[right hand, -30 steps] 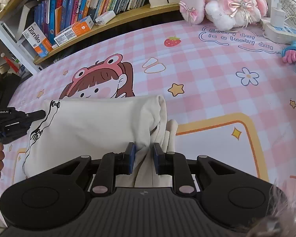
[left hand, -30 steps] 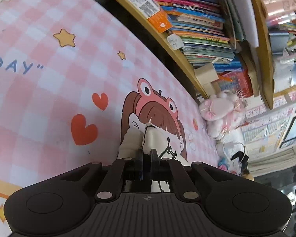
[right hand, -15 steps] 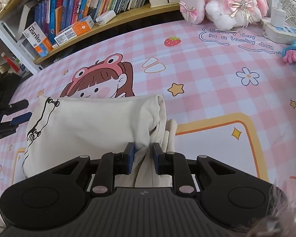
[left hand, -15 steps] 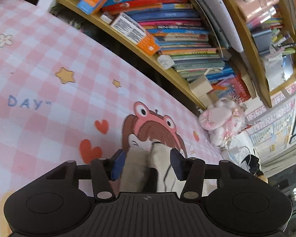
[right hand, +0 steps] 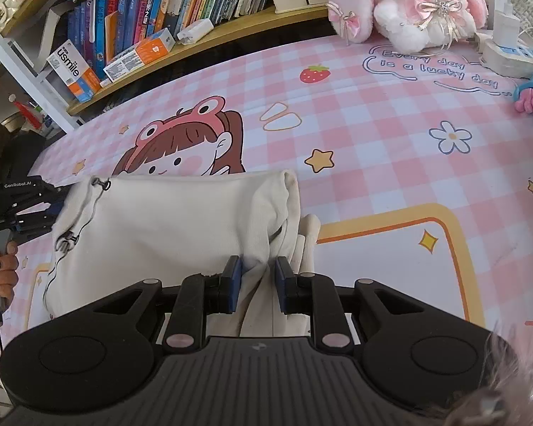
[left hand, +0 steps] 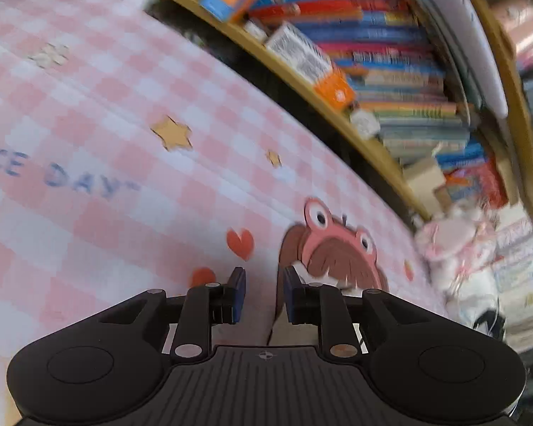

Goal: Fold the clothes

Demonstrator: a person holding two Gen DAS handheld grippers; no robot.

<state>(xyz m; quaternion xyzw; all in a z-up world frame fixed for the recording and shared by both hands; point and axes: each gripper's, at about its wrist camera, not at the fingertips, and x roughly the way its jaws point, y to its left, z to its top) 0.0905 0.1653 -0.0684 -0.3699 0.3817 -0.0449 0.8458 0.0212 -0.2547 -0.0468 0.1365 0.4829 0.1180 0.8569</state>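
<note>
A cream folded garment point(right hand: 167, 227) with a black drawstring lies on the pink checked tablecloth point(right hand: 373, 142). My right gripper point(right hand: 257, 277) has its jaws slightly parted around a bunched fold at the garment's right end. My left gripper point(left hand: 261, 296) is open and empty, drawn back from the garment, whose cream edge point(left hand: 291, 333) shows just under its right finger. The left gripper also shows in the right wrist view point(right hand: 28, 209), just left of the garment's drawstring end.
A low wooden bookshelf point(right hand: 202, 46) full of books runs along the table's far edge. A pink plush rabbit point(right hand: 408, 3) sits at the back right, with a power strip point(right hand: 508, 53) and a toy hand point(right hand: 531, 94) further right.
My left gripper opened, let go of the garment's end and pulled back. My right gripper's jaws have loosened a little on the fold.
</note>
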